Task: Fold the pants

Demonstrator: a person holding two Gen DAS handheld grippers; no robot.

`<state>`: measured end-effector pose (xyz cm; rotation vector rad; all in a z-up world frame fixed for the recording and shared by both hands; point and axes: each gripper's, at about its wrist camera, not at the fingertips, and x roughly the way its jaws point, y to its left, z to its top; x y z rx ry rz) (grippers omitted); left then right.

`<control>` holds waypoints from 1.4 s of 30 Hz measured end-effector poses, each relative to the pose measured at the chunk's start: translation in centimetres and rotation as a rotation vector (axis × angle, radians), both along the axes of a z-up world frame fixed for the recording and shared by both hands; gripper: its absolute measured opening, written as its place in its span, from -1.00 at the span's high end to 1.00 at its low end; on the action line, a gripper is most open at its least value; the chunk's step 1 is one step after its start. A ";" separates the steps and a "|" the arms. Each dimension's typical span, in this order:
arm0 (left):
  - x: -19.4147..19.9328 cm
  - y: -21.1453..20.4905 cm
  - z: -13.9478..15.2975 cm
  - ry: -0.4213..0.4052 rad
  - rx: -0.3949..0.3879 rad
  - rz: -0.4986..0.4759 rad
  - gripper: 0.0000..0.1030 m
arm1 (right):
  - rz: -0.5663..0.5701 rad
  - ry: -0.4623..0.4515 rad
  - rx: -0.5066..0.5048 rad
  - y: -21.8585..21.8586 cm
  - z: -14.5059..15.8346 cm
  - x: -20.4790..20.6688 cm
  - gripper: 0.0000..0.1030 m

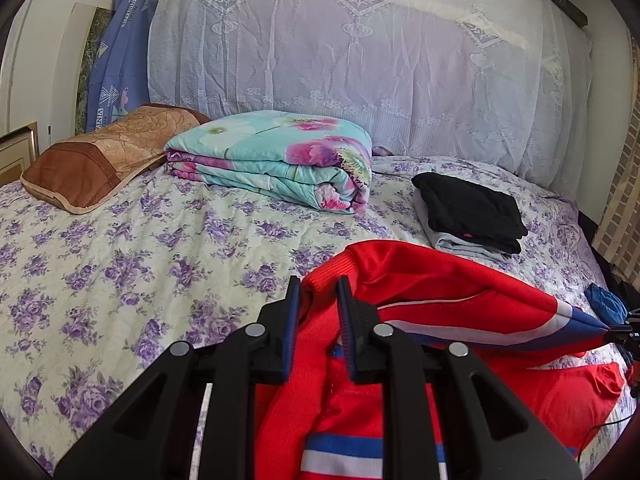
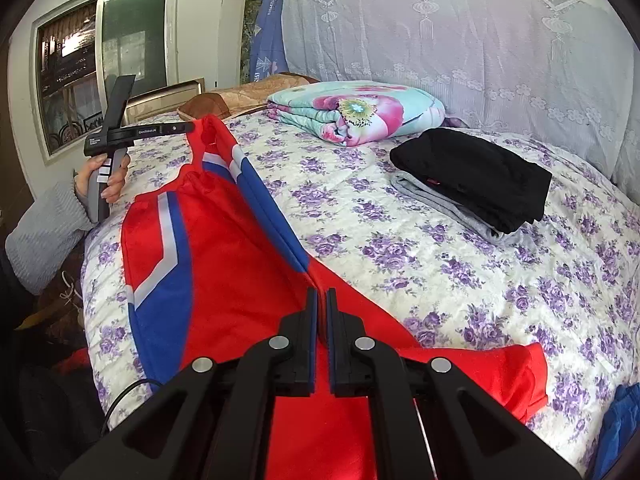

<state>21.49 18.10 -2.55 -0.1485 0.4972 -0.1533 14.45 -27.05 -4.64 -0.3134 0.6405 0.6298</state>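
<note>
Red pants [image 1: 440,280] hang stretched above the bed [image 1: 160,240], both grippers' fingers [image 1: 294,304] clenched on them.

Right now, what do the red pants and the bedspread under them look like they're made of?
Red pants: smooth, slightly shiny knit, probably polyester tracksuit fabric, with a ribbed waistband and sewn-in blue and white stripes. Bedspread: matte, quilted cloth with stitched lines and a printed purple floral, likely cotton, though I can't be sure.

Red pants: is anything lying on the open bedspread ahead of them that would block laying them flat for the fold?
Nothing visible does. The red pants hang between the left gripper and right gripper; the bedspread ahead is bare. The black and grey folded stack and floral quilt lie farther back.
</note>
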 end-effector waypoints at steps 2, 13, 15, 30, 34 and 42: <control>-1.0 0.3 -0.2 0.004 0.001 -0.001 0.66 | 0.010 0.000 -0.012 0.3 -0.5 -1.2 0.92; -7.0 5.2 -4.3 0.124 -0.159 0.058 0.67 | 0.030 0.045 -0.031 0.9 -4.4 -5.7 0.92; -8.1 5.7 -4.7 0.143 -0.210 0.042 0.71 | 0.028 0.053 -0.029 0.9 -4.8 -5.8 0.92; -3.5 0.9 -2.3 0.306 -0.439 0.085 -0.21 | 0.023 0.058 -0.034 1.2 -4.7 -5.9 0.92; -1.4 2.3 -4.0 0.408 -0.535 0.156 -0.18 | 0.029 0.055 -0.018 0.8 -4.7 -6.2 0.92; -2.3 1.9 -3.9 0.360 -0.501 0.091 0.77 | 0.030 0.040 -0.006 0.2 -4.5 -6.8 0.92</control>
